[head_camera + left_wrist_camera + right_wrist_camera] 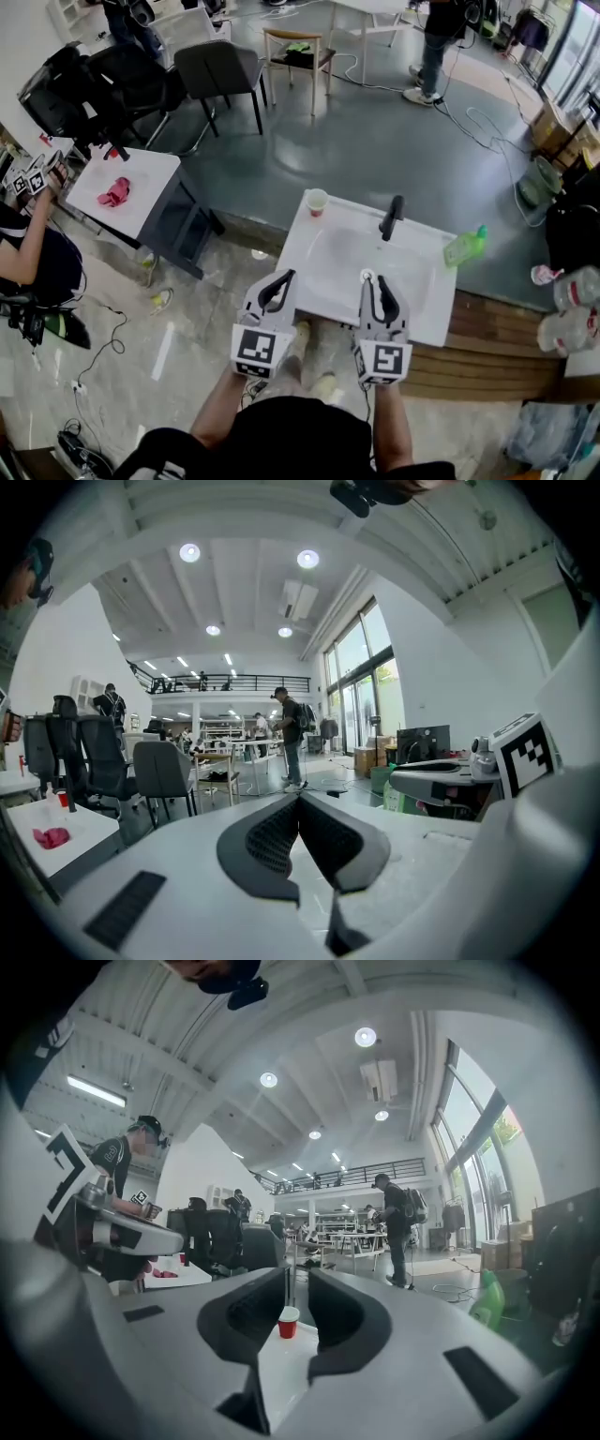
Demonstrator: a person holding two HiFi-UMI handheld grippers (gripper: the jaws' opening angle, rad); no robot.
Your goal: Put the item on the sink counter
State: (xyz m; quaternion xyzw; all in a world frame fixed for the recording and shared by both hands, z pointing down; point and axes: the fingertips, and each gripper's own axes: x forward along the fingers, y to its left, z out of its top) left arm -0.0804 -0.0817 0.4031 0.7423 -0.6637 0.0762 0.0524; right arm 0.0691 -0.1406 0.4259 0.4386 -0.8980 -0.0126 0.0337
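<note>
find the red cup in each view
Head view: cup on the counter's top left corner.
Left gripper view: not in it.
Right gripper view: low centre, beyond the right claw.
Shared landmark: grey chair.

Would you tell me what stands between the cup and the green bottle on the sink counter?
The black faucet stands there, as the head view shows.

The white sink counter [302, 272] has a red cup [317, 202] at its far left corner. A black tap [391, 217] stands at the back edge, and a green bottle [466, 247], maybe soap, at the right.
</note>
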